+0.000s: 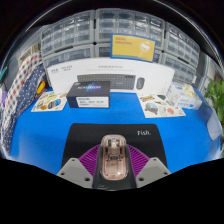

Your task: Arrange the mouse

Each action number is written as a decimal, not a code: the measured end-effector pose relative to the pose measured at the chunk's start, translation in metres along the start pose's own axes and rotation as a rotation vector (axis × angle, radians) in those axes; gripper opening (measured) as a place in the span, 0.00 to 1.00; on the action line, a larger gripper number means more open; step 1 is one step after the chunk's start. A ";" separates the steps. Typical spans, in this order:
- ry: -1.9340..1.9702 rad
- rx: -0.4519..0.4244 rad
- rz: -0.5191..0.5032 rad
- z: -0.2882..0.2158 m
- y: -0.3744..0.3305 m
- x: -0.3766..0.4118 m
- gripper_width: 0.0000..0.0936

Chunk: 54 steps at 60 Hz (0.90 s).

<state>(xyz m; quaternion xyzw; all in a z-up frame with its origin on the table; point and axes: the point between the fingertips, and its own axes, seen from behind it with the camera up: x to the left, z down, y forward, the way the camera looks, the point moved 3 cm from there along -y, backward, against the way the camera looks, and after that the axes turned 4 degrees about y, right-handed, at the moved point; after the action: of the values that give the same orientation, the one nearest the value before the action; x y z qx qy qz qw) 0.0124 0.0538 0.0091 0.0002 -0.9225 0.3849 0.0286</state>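
A pale pink, partly see-through mouse (112, 157) sits between my gripper's fingers, its nose pointing away from me. My gripper (112, 168) is shut on the mouse, with the purple pads (90, 160) pressing on its two sides. Just ahead of and under the mouse lies a black mouse mat (120, 132) with white lettering, on the blue table (60, 120). I cannot tell whether the mouse rests on the mat or hangs just above it.
Beyond the mat stand a black box (92, 92), a white keyboard (108, 72) and a small dark mouse (140, 83). Printed leaflets lie at the left (47, 101) and right (160, 103). Storage drawers (110, 30) with a yellow sign (132, 47) line the back; a green plant (215, 95) stands at the right.
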 end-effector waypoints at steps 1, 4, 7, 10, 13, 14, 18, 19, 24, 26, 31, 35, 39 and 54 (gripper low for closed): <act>0.001 0.001 0.003 0.000 0.000 -0.001 0.48; 0.013 0.008 0.013 -0.001 -0.001 -0.002 0.53; 0.027 0.011 0.040 -0.003 -0.005 -0.007 0.68; 0.030 -0.010 0.060 -0.011 -0.013 -0.010 0.73; 0.035 -0.038 0.066 -0.021 -0.027 -0.011 0.76; 0.036 -0.046 0.068 -0.023 -0.031 -0.011 0.77; 0.045 -0.078 0.062 -0.034 -0.055 -0.011 0.82; 0.049 -0.087 0.061 -0.038 -0.061 -0.011 0.83; 0.066 -0.121 0.053 -0.048 -0.098 -0.012 0.84; 0.073 -0.137 0.048 -0.051 -0.114 -0.012 0.84; 0.091 -0.170 0.038 -0.053 -0.155 -0.014 0.85; 0.103 -0.188 0.032 -0.051 -0.188 -0.017 0.85; 0.101 -0.205 0.031 -0.045 -0.218 -0.023 0.85; 0.056 -0.252 -0.004 -0.007 -0.305 -0.048 0.85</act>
<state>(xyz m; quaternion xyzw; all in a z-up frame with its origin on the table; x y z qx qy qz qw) 0.0678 -0.1567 0.2276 -0.0124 -0.9624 0.2657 0.0551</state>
